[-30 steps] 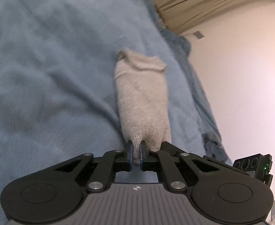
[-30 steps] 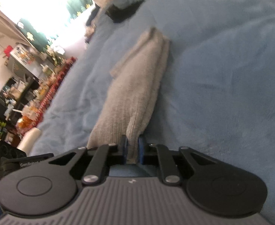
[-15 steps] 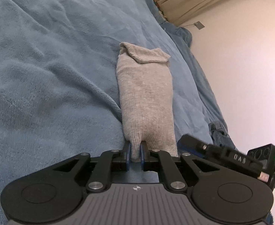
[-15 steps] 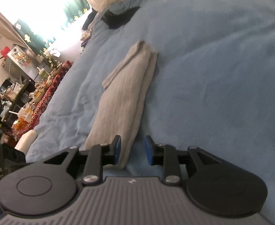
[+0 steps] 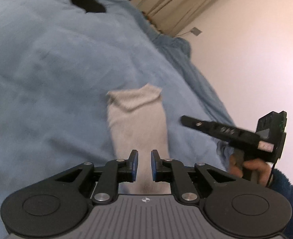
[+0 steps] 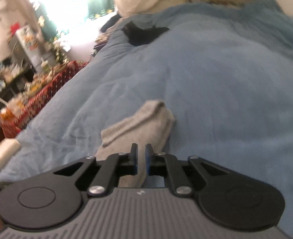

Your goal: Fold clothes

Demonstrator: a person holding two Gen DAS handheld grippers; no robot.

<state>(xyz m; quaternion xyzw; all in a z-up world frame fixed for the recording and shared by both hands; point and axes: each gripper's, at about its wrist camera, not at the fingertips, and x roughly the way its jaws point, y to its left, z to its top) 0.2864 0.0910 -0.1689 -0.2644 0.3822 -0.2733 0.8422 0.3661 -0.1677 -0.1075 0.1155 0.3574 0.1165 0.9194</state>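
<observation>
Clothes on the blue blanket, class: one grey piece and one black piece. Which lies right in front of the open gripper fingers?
The grey sock, right ahead of the left gripper. The black garment lies far off at the blanket's far end.

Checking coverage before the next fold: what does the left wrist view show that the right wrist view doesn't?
Only the left wrist view shows the right gripper from the side, the hand holding it, and the bare wall. Only the right wrist view shows the bright window and the cluttered red table. Both show the grey sock lying on the blue blanket, and a black garment farther away.
</observation>
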